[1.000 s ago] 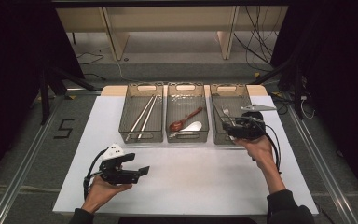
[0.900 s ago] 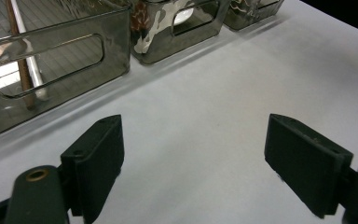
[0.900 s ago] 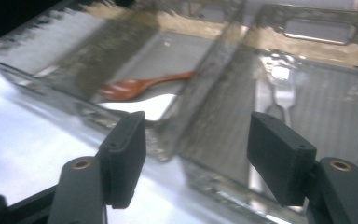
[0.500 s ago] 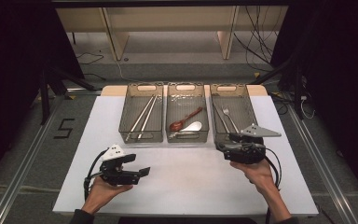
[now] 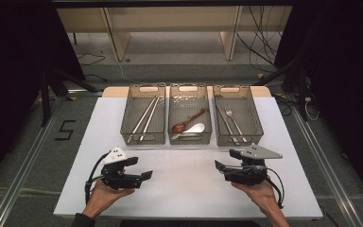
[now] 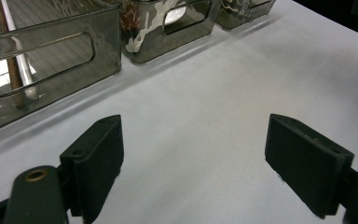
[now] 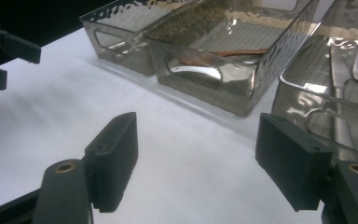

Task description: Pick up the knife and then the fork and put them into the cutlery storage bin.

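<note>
Three clear grey bins stand in a row at the back of the white table [image 5: 189, 189]. The left bin [image 5: 143, 120] holds chopsticks [image 5: 145, 118]. In the middle bin [image 5: 190, 101] lie a brown spoon [image 5: 187, 121] and a white spoon [image 5: 194, 128]. A knife [image 5: 226, 124] and a fork [image 5: 235, 122] rest in the right bin [image 5: 237, 101]. My left gripper [image 5: 145, 175] is held low at the front left, open and with nothing in it [image 6: 214, 172]. At the front right my right gripper [image 5: 220, 166] is also open with nothing in it [image 7: 205, 172], and it points toward the left gripper.
The table's front edge lies just under both hands. Black cables trail from each gripper. Beyond the table there are floor rails, a "5" marked on the floor [image 5: 66, 129], and wooden shelf legs [image 5: 116, 35].
My right gripper has drawn back from the right bin toward the front of the table and now sits low, with its jaws open. The left gripper has barely moved.
</note>
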The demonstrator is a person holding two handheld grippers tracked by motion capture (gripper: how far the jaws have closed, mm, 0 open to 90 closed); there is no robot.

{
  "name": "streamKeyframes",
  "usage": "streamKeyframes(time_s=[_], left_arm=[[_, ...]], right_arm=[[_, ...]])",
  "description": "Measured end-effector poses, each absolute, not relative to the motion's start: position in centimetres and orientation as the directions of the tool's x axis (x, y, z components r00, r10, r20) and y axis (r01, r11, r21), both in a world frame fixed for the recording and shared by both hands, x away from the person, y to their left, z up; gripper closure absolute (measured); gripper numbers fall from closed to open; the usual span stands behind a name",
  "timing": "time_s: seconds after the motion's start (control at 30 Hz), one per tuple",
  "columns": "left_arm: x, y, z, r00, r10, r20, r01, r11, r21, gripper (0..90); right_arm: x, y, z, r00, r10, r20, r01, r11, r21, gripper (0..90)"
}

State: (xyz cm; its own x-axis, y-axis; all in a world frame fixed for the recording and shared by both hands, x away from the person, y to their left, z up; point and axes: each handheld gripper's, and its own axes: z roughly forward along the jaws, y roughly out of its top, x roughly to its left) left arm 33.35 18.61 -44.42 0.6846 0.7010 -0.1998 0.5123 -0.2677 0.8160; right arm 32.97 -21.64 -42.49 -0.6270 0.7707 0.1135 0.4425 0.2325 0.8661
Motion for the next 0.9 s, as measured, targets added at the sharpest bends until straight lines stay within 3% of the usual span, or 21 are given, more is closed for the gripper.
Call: streamKeyframes(time_s=[0.9], left_arm=[[32.3, 18.7, -44.3, 0.7, 0.682, -0.211, 0.493, -0.248, 0.834, 18.9]], right_arm=[[29.8, -22.3, -44.5, -0.631, 0.767, 0.115, 0.41, 0.205, 0.888, 29.0]])
